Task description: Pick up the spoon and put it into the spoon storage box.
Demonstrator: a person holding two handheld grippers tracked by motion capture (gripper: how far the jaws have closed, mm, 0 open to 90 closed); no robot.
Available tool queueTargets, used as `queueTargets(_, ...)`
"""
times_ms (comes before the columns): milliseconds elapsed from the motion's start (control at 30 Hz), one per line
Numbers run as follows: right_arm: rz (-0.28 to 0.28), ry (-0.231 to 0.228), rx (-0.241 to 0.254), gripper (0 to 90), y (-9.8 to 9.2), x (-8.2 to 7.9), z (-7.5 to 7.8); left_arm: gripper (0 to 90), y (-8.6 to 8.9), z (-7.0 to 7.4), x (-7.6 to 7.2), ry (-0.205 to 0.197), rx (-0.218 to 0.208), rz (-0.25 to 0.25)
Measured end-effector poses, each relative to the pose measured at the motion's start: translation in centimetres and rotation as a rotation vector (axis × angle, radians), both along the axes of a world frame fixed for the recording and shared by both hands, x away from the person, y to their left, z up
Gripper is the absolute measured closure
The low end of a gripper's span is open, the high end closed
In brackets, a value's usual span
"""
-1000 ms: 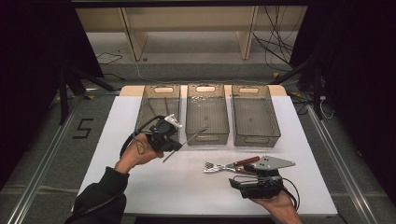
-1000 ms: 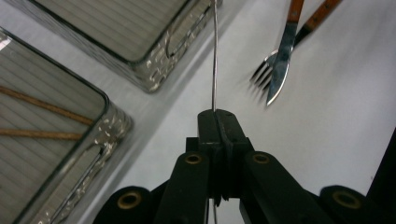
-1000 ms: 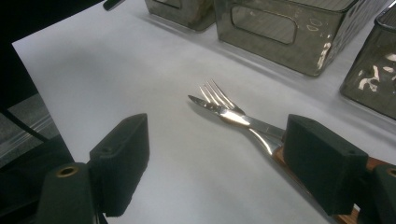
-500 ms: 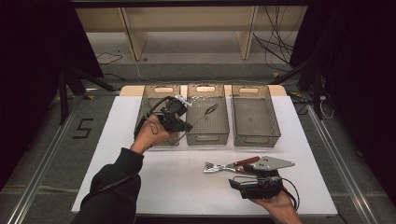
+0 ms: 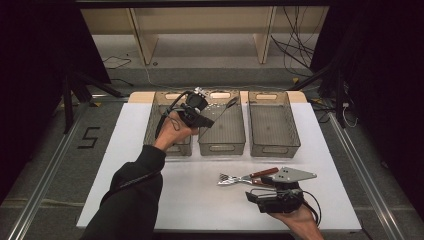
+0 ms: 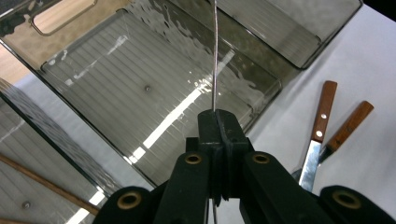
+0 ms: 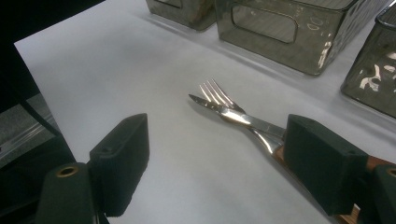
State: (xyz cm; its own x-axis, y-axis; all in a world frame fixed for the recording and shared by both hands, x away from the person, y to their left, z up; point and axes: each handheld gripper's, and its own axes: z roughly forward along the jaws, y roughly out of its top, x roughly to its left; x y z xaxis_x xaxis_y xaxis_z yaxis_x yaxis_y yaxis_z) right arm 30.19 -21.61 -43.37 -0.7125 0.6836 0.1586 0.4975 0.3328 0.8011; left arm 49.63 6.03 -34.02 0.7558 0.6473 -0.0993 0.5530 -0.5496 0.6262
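Above the middle bin, the left gripper pinches a spoon by its handle, long axis pointing straight ahead of the jaws; right gripper spread.

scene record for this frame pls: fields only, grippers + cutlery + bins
left gripper: shut on a thin metal utensil, held over the middle bin
utensil type: seen edge-on, cannot tell
right gripper: open, fingers low over the table, holding nothing
loose cutlery: fork and knife crossed on the white table, wooden handles
bins: three clear ones in a row; left bin holds a wooden-handled piece, right bin looks empty
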Motion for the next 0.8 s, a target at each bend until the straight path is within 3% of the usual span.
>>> queueTargets(400, 0.0, 0.006, 0.002, 23.6, -0.1, 0.0, -0.1, 89.3, -0.9, -0.5, 2.3, 0.001, -0.033, 0.054)
queueTargets(800, 0.0, 0.007, 0.003, 23.6, -0.1, 0.0, -0.1, 89.1, -1.1, -2.0, 3.8, 0.002, -0.028, 0.112)
